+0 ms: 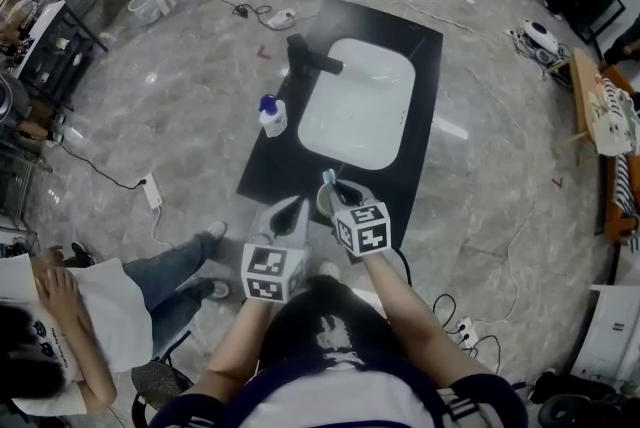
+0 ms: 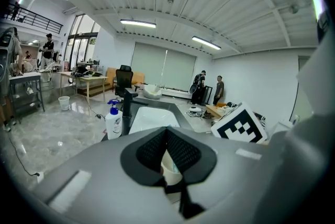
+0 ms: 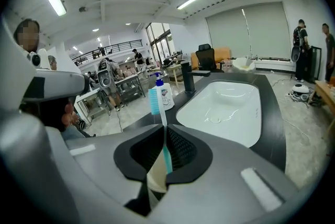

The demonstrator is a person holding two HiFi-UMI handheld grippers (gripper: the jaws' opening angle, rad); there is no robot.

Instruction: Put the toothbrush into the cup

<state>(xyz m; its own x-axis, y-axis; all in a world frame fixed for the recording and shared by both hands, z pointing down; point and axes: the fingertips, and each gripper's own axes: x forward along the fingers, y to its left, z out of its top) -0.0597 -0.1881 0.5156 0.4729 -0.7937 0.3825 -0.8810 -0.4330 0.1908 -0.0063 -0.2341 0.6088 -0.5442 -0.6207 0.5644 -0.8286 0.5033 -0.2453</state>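
Note:
A toothbrush (image 1: 328,179) with blue bristles (image 3: 155,100) stands upright, and my right gripper (image 1: 338,191) (image 3: 163,139) is shut on its handle. A cream cup (image 1: 322,202) (image 3: 156,178) sits right under it, at the front edge of the black counter (image 1: 420,146); the handle's lower end runs down towards the cup. My left gripper (image 1: 298,206) (image 2: 166,139) is at the cup's left side with its pads together. The cup (image 2: 171,165) shows in the gap just below those pads, so they seem pinched on its wall.
Beyond the grippers, a white sink (image 1: 358,101) is set in the counter. A black faucet (image 1: 305,56) and a soap bottle (image 1: 272,116) stand on its left. A seated person (image 1: 60,316) is on the floor at the left. Cables cross the floor.

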